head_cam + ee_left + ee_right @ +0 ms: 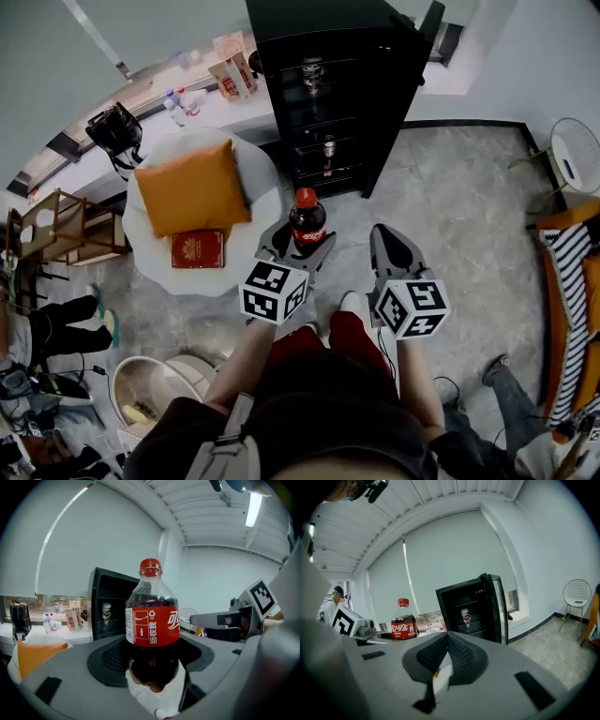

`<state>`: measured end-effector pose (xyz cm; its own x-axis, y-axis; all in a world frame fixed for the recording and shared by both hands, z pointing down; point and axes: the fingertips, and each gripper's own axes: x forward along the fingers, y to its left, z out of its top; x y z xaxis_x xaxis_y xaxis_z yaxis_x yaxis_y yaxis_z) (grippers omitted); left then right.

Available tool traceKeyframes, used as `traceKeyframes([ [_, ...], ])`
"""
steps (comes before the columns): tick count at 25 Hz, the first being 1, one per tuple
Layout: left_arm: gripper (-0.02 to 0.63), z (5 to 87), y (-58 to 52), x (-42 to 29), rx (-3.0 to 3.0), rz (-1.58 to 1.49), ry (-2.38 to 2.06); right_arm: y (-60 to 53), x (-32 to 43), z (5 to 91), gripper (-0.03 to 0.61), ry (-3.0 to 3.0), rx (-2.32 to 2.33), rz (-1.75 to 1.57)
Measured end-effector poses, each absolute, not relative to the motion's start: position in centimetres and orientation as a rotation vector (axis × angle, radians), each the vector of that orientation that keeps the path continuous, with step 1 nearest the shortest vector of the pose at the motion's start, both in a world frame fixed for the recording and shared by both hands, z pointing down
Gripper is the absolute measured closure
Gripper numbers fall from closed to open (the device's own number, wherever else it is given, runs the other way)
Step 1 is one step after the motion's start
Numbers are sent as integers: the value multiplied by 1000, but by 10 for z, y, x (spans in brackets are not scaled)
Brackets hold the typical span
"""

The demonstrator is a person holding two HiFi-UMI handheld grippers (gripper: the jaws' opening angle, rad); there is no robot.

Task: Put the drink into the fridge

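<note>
Grey marble floor (450,206), open black fridge (328,94)

Upright red-capped cola bottle (307,220), clamped between jaws, stands before the black fridge (319,23), door seemingly open.

Bottle (307,220) upright between fingers of left gripper (302,246). Right gripper (388,246) just right of that, fingertips level with left ones. Fridge (328,94) ahead of both sets of fingertips, door (401,98) swung right, can (329,147) on shelf inside. Table (265,178) left of left fingers; cushion (192,186) on it, book (198,249) on its near edge. Bag (114,129) beyond table. Chair (574,155) well right of right fingers.
</note>
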<state>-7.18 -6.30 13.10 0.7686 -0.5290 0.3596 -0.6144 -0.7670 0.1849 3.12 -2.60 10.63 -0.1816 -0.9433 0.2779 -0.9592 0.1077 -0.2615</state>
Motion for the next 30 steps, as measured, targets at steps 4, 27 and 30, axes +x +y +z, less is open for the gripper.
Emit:
traceKeyframes([
  [4,299,131,-85,-42,2658,427,-925,-48,69,107,561,-2314,1966,611],
  [27,299,178,-219,50,2604,442,-1117,-174,154,168,561,-2385,1800,638],
  [30,299,202,-238,52,2603,447,-1114,-193,155,189,561,-2384,1787,652],
])
